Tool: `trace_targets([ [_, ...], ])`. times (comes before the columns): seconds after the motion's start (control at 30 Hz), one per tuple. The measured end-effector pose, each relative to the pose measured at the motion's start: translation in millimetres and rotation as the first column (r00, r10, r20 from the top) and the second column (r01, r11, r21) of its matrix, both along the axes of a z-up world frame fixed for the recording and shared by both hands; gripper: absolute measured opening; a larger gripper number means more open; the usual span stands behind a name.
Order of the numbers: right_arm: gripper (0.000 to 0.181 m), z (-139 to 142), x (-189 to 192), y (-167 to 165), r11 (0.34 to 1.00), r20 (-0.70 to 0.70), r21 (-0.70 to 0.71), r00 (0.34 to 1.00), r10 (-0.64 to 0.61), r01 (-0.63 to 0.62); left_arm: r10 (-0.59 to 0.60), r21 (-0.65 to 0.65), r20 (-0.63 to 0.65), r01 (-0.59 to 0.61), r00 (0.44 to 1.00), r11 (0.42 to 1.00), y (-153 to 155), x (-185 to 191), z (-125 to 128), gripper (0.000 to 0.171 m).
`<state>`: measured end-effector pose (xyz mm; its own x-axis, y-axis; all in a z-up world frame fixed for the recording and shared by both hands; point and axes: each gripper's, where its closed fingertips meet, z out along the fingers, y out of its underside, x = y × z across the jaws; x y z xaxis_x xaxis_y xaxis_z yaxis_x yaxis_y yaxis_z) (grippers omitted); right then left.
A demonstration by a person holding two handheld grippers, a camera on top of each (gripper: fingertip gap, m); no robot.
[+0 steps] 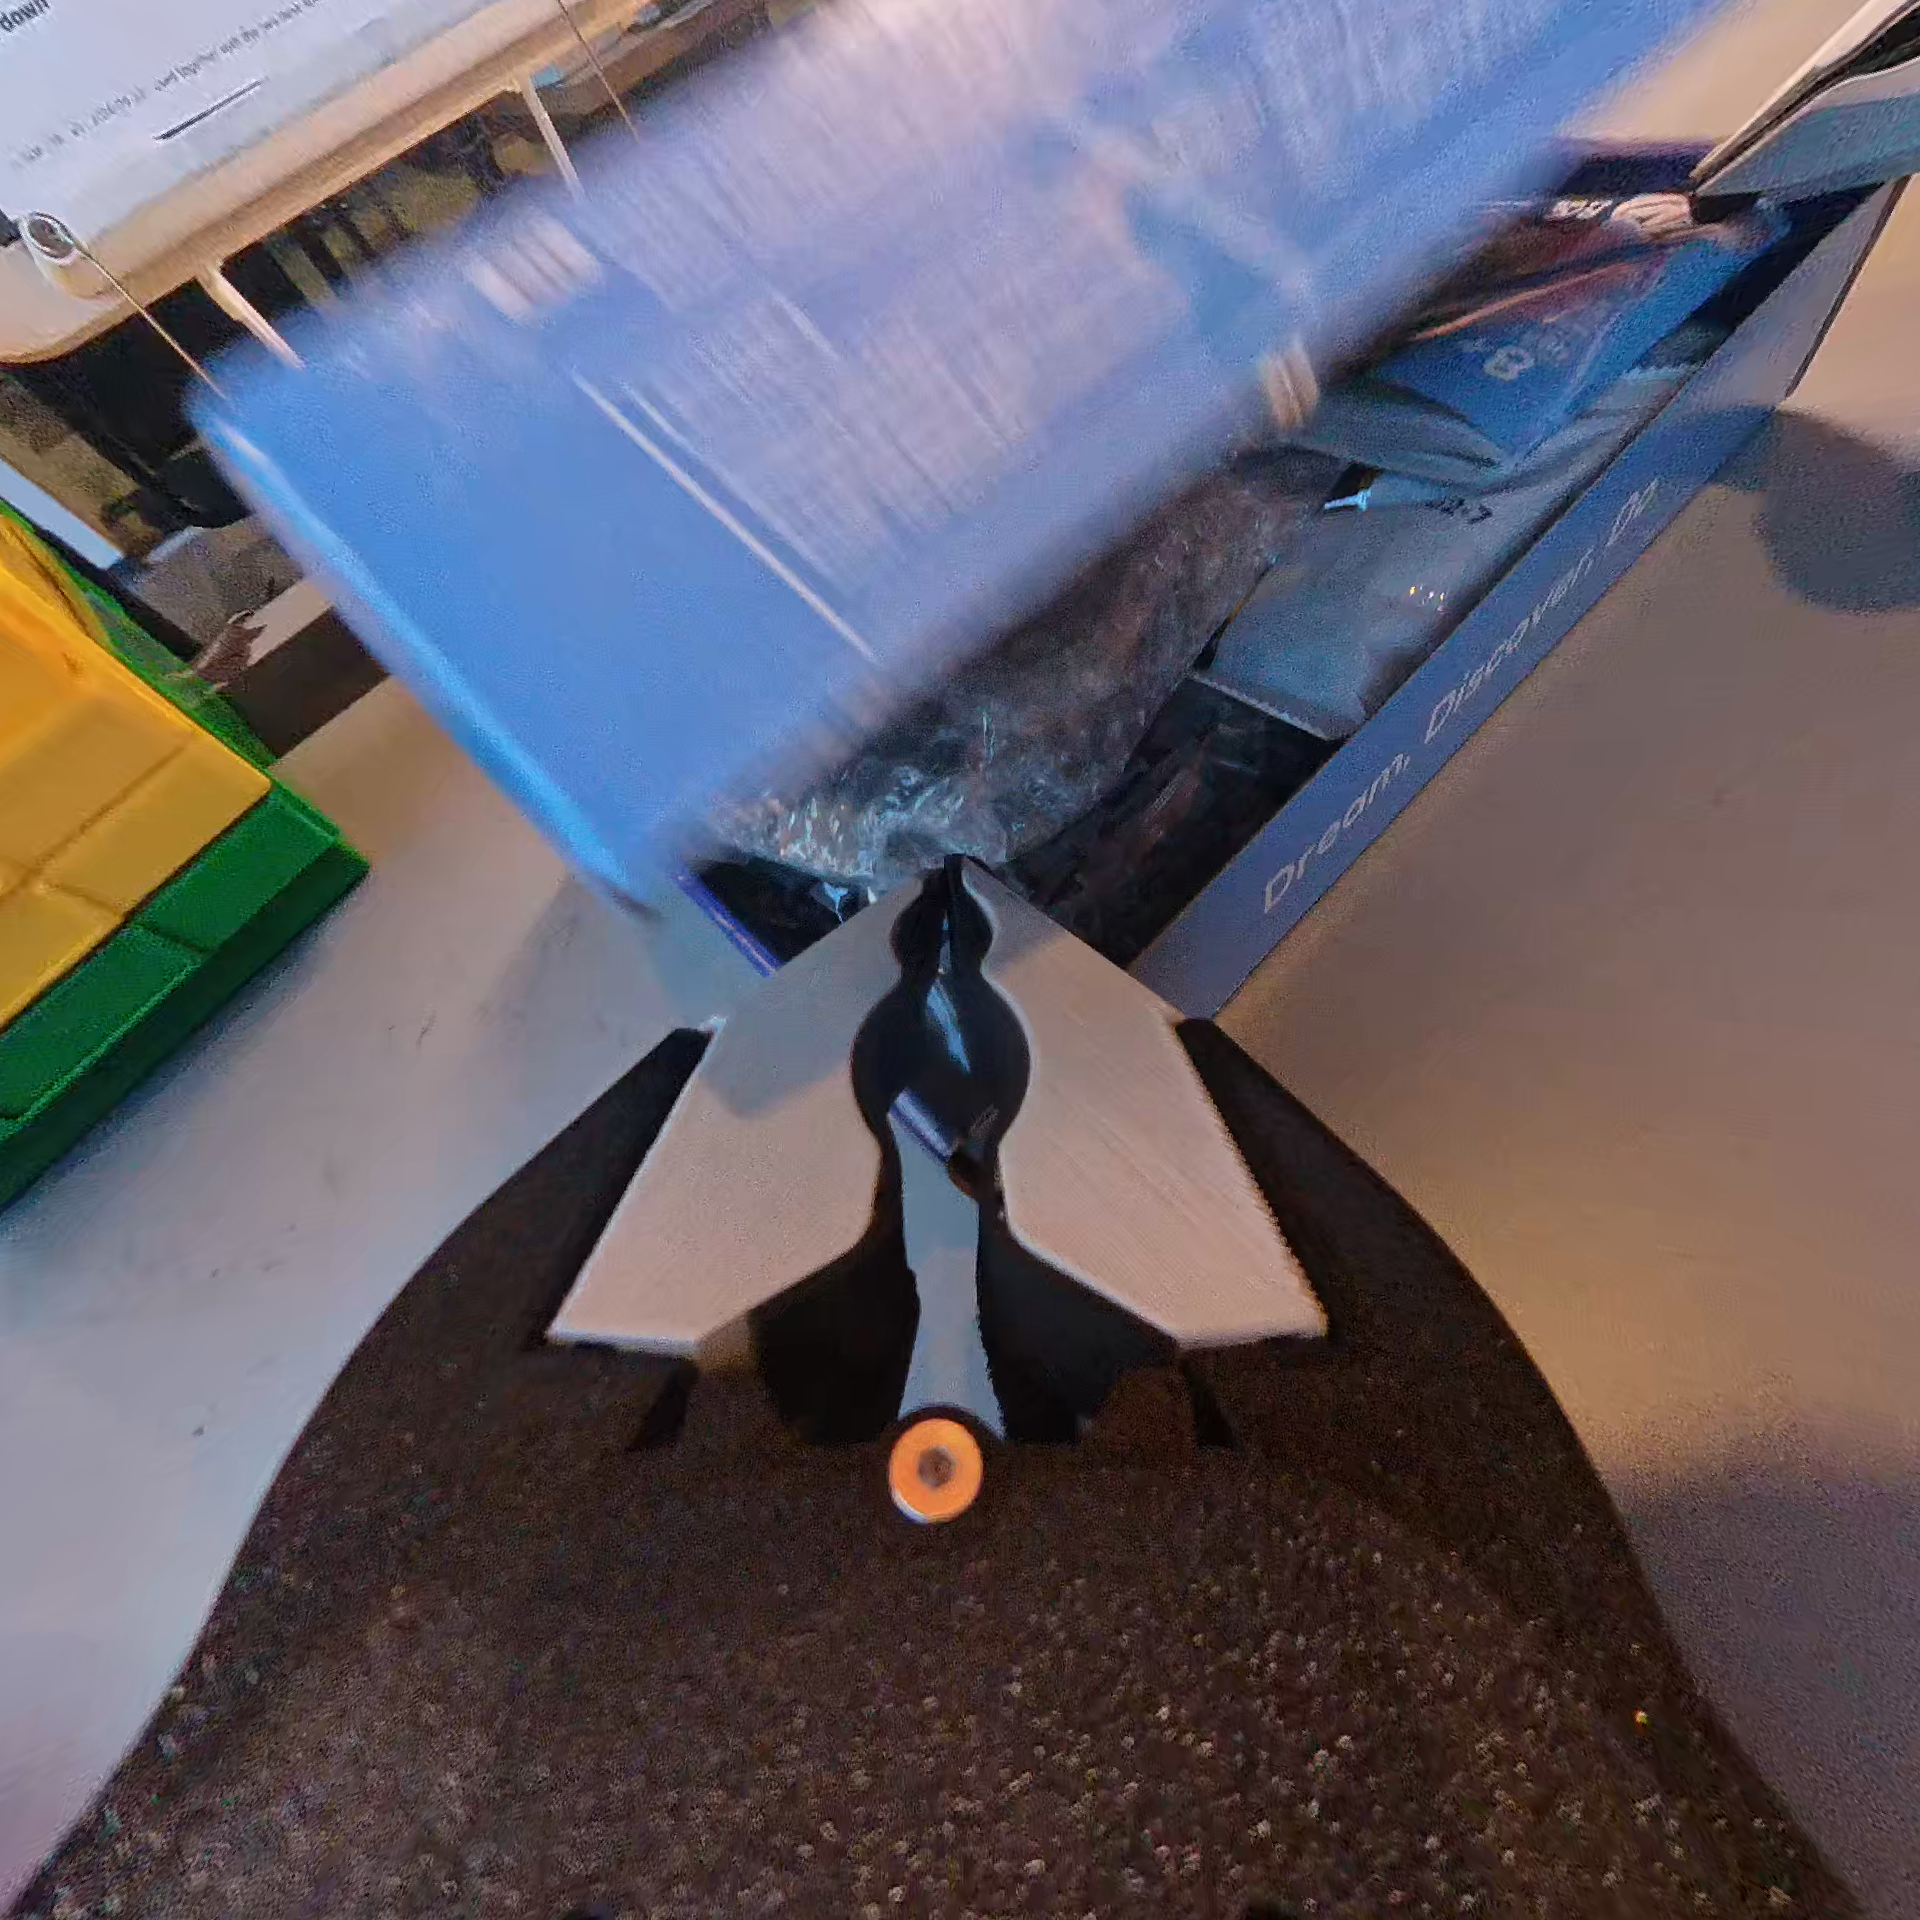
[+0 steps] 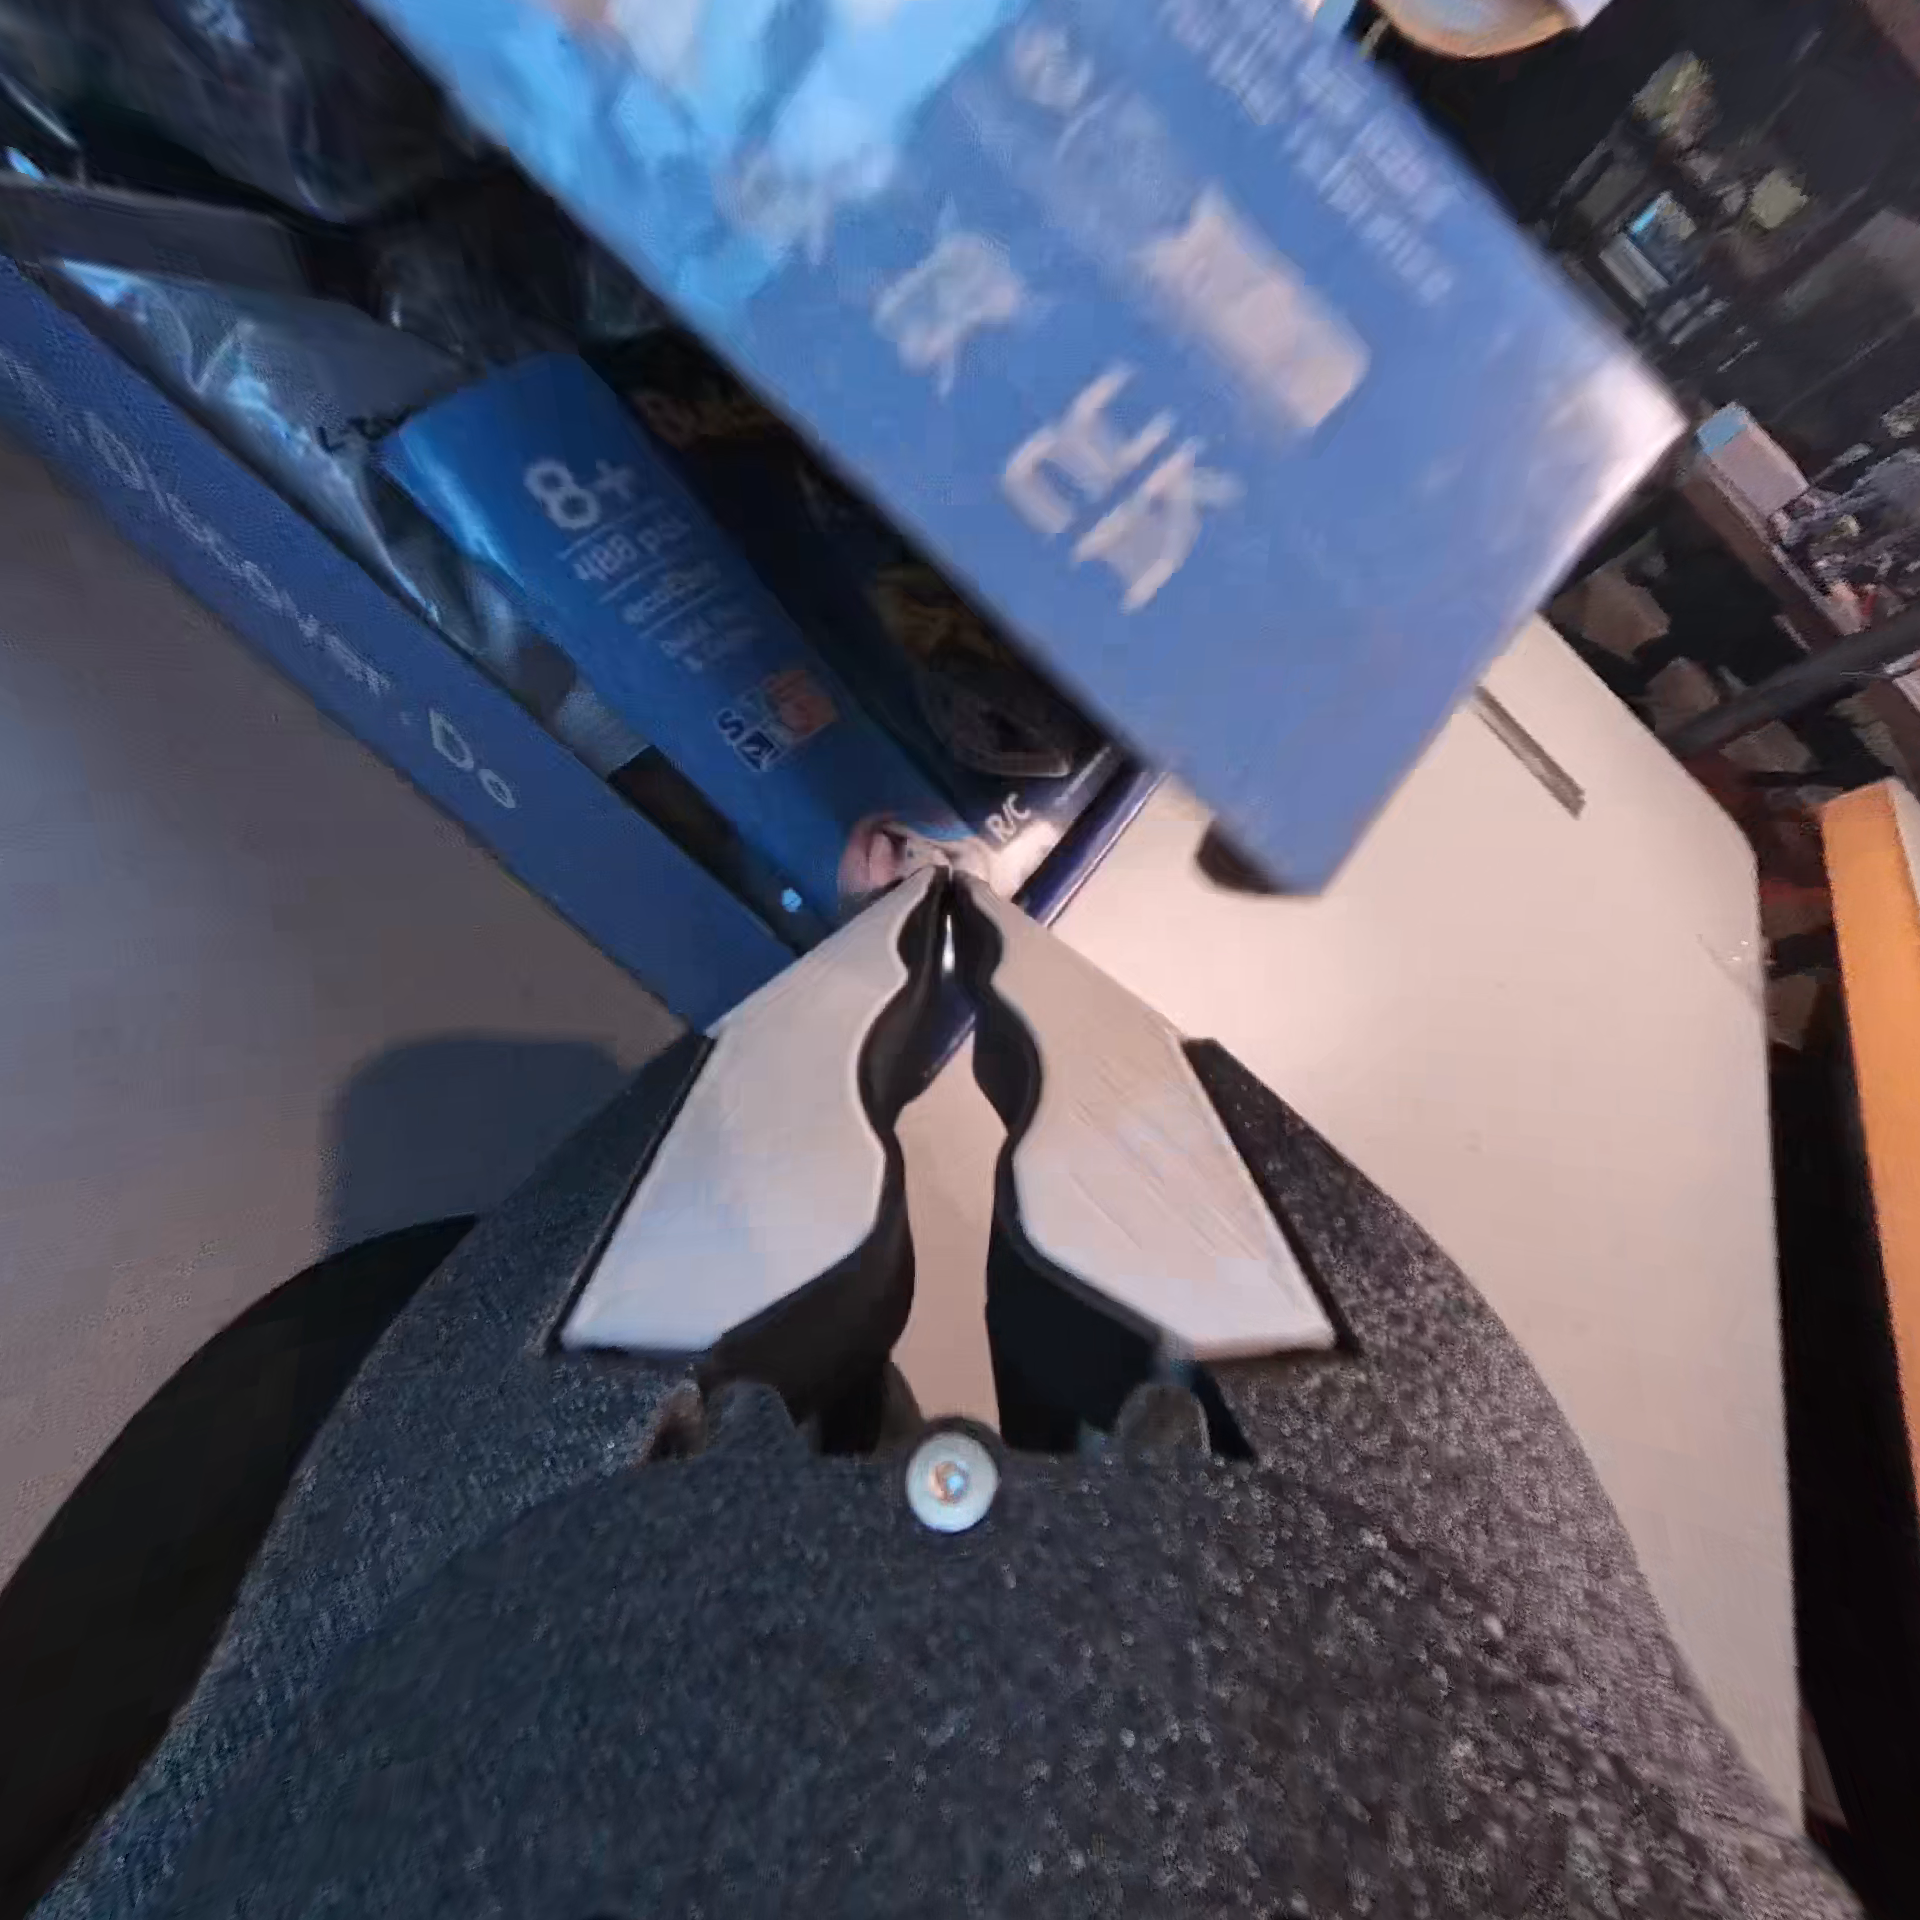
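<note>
We see the left gripper (image 1: 951,883) and right gripper (image 2: 943,896) clenched tip-to-tip at the open blue box's (image 1: 1455,748) corners, with the blurred blue lid (image 1: 675,468) at 12 o'clock (light, stiff cardboard, we judge, best pinched at its rim).

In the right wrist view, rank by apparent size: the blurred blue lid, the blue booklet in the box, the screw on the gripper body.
1. Blurred blue lid: largest, though closeness to the camera may inflate it.
2. Blue booklet, partly hidden under the lid.
3. Screw: smallest, despite being nearest.
</note>
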<state>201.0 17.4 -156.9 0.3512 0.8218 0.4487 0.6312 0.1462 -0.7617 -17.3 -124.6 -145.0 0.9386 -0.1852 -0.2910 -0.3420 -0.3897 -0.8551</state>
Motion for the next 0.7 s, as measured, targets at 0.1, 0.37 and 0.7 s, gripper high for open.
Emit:
trace_targets([
  [0.1,0.000,4,7,-2,0.999,-0.051,-0.027,0.999,-0.018,0.017,0.012,0.020,0.067,-0.013,0.998,1.000,-14,-2,14,0.000],
  [0.37,0.064,78,32,2,0.998,-0.271,0.066,0.962,0.009,0.009,0.097,0.197,0.045,-0.104,0.994,0.975,-41,-37,66,0.052],
  [0.7,0.036,106,-1,4,0.810,0.174,0.557,0.980,0.100,-0.182,0.166,0.344,-0.157,-0.104,0.974,0.933,-6,-29,85,0.013],
])
